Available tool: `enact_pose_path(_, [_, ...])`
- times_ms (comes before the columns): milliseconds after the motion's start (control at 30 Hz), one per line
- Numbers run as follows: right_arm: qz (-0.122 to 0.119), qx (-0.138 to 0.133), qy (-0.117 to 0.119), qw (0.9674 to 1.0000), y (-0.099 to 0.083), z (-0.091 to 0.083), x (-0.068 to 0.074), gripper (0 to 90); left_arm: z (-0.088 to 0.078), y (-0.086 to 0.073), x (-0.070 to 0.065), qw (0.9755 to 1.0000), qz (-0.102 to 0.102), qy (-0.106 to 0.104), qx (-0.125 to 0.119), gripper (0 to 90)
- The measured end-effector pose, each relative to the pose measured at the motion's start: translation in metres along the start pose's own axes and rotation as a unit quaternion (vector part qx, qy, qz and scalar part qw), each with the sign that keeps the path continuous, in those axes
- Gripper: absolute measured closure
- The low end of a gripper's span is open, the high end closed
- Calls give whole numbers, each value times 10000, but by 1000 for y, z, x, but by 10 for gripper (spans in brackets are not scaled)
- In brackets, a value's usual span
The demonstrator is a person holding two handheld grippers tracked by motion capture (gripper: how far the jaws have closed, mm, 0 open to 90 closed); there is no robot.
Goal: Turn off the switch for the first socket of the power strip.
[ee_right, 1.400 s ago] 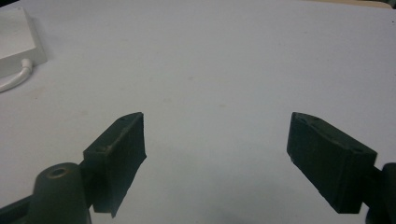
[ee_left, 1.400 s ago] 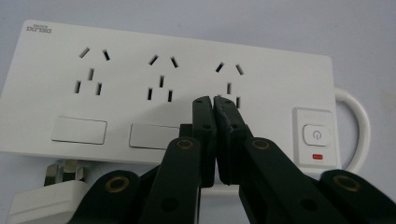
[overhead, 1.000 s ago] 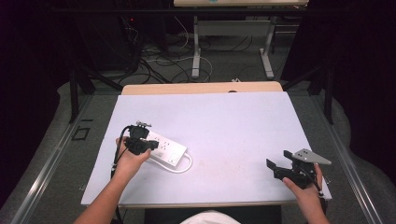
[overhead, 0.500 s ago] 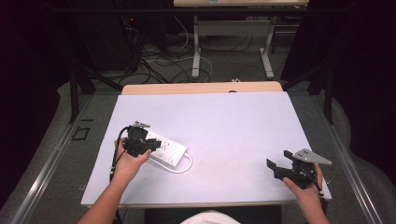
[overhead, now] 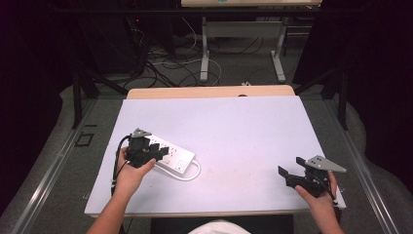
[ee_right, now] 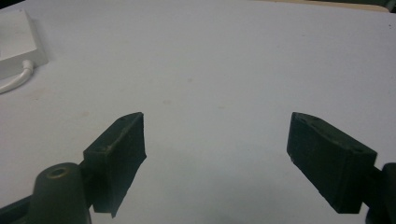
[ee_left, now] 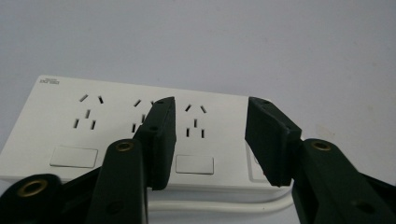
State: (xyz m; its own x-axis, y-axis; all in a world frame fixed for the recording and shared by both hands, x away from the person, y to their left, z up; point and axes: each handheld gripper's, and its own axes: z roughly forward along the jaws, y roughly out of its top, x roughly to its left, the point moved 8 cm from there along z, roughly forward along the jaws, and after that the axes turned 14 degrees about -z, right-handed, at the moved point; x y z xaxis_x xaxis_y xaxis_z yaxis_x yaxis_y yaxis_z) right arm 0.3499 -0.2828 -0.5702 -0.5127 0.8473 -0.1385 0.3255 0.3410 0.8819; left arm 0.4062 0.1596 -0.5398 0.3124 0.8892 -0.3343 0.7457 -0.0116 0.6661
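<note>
A white power strip (overhead: 174, 160) with several sockets and switches lies on the white table (overhead: 229, 126) at the left, its white cable (overhead: 191, 175) looping along its near side. My left gripper (overhead: 160, 152) hovers over the strip's left part, open, its jaws straddling one socket group (ee_left: 195, 121) on the power strip (ee_left: 60, 126) in the left gripper view. My right gripper (overhead: 290, 174) rests near the table's front right corner, open wide with nothing between its jaws. The right gripper view shows the strip's end (ee_right: 16, 39) and cable (ee_right: 14, 81) far off at top left.
A wooden edge (overhead: 209, 91) borders the table's far side. Beyond it stand desk legs and tangled cables on the floor (overhead: 185, 58). Bare white tabletop stretches between the two grippers.
My left gripper has shifted slightly right and toward the near side over the power strip. The right gripper has stayed put.
</note>
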Motion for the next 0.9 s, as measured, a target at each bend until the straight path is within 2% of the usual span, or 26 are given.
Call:
enact_pose_path(33, [9, 1, -1, 10000, 0, 0, 0, 186, -1, 0, 0, 10000, -24, -15, -56, 473])
enact_pose_path(200, [-1, 0, -1, 10000, 0, 0, 0, 186, -7, 1, 3, 9996, -42, -24, -288, 406])
enact_pose_path(233, [8, 6, -1, 10000, 0, 0, 0, 186, -9, 0, 4, 9995, -21, -4, -309, 401])
enact_pose_path(267, [-2, 1, -1, 10000, 0, 0, 0, 186, -11, 1, 7, 9994, 92, 59, -342, 393])
enact_pose_path(333, [4, -49, -18, 10000, 1, 1, 0, 185, -15, 3, 10, 9989, 137, 81, -446, 372])
enact_pose_path(400, [-8, -5, -1, 10000, 0, 0, 0, 186, -18, 4, 12, 9984, 163, 12, -533, 333])
enact_pose_path(533, [1, -48, -16, 10000, 1, 1, 0, 186, -25, 2, 16, 9984, -18, -67, -564, 291])
enact_pose_path(633, [-1, -42, -5, 10000, 1, 0, 0, 186, -29, 0, 21, 9974, -155, -71, -695, 270])
enact_pose_path(767, [-1, -43, -16, 10000, 1, 0, 0, 185, -36, -3, 28, 9974, -269, -74, -671, 153])
enact_pose_path(833, [12, -49, -18, 10000, 1, 1, 0, 186, -38, -4, 32, 9967, -327, -68, -743, 124])
enact_pose_path(900, [-7, -30, 14, 10000, 0, 0, 1, 185, -40, -6, 35, 9967, -361, -113, -725, 34])
